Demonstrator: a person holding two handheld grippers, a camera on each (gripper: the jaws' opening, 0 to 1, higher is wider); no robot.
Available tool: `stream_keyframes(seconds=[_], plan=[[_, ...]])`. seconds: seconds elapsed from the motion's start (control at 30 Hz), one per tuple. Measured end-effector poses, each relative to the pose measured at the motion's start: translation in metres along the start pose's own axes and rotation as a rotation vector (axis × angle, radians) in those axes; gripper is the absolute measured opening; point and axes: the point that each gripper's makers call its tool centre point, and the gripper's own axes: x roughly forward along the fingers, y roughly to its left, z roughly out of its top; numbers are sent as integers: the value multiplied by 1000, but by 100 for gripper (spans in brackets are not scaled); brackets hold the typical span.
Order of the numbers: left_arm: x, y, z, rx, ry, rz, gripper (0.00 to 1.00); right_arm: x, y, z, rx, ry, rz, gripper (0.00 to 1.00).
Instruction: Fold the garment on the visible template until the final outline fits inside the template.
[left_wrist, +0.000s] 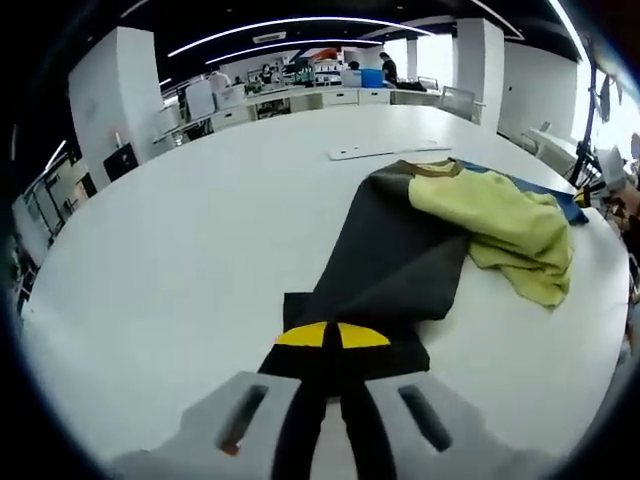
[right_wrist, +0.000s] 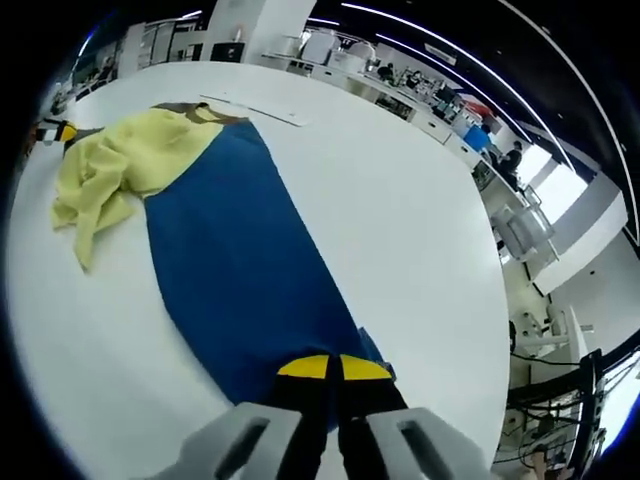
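A garment lies across the white table (left_wrist: 180, 260). It has a dark grey panel (left_wrist: 390, 250), a bunched yellow part (left_wrist: 510, 225) and a blue panel (right_wrist: 230, 260). At the bottom of the left gripper view, my left gripper (left_wrist: 331, 336) is shut on the near edge of the dark panel. My right gripper (right_wrist: 334, 368) is shut on the near corner of the blue panel, which runs away from it to the crumpled yellow part (right_wrist: 120, 160). A sliver of blue (left_wrist: 545, 188) shows behind the yellow. Beyond the garment lies a flat white strip (left_wrist: 385, 152), which appears in the right gripper view too (right_wrist: 255, 108).
The table's curved edge (right_wrist: 480, 300) runs close to the right of the blue panel. Desks, chairs and people stand far behind (left_wrist: 330, 80). A small yellow-and-black object (right_wrist: 50, 130) sits at the far left past the yellow part.
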Motion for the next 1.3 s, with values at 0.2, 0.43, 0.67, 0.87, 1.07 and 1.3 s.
stream_keyframes(seconds=[0.2, 0.43, 0.67, 0.87, 1.07, 1.3], plan=[[3, 12, -3, 35, 18, 14, 0, 6, -9, 2, -7, 6, -1, 0], [7, 26, -3, 5, 23, 24, 0, 11, -19, 1, 1, 19, -11, 0], [11, 44, -5, 1, 39, 46, 0, 15, -27, 1, -7, 31, -18, 0], [13, 55, -3, 19, 47, 60, 0, 17, -35, 2, -11, 41, -25, 0], [15, 64, -3, 24, 55, 80, 0, 18, -37, 0, -10, 50, -27, 0], [15, 71, -2, 23, 53, 83, 0, 18, -44, -2, 10, 51, -34, 0]])
